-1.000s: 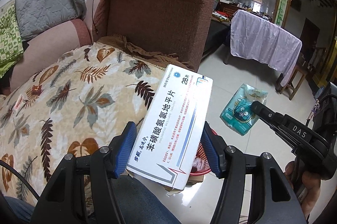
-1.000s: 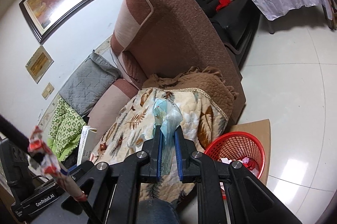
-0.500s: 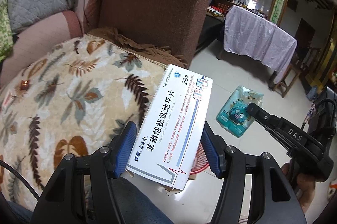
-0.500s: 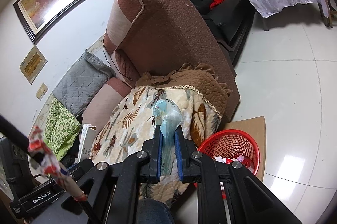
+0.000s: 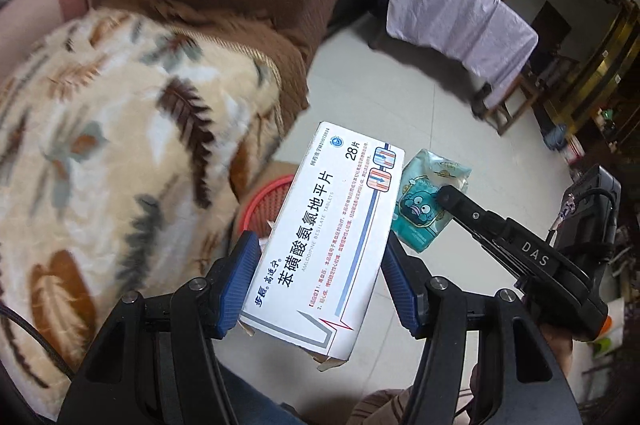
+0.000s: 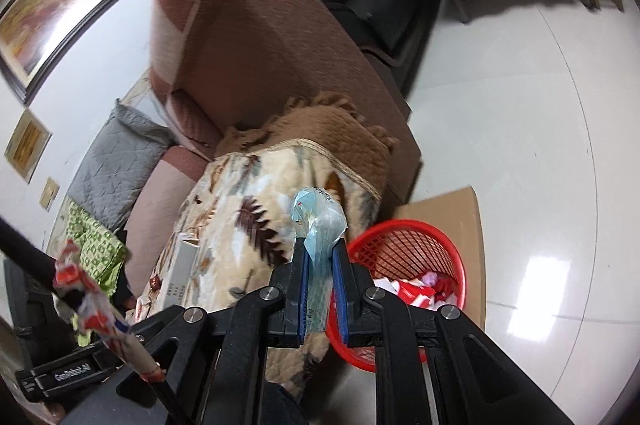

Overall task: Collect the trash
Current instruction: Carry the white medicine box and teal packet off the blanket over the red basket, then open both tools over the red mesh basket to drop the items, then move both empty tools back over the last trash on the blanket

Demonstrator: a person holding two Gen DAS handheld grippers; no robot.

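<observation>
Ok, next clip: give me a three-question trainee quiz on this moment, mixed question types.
1. True or false: the left gripper is empty.
2. Multiple choice: the right gripper holds A) a white medicine box, B) a teal tissue pack, C) a red wrapper.
3. Fill in: the trash container beside the sofa is a red ____.

Key:
1. False; its jaws are shut on the white medicine box.
2. B; the tissue pack sits between the jaws.
3. Basket; it stands on the floor with wrappers already inside.
</observation>
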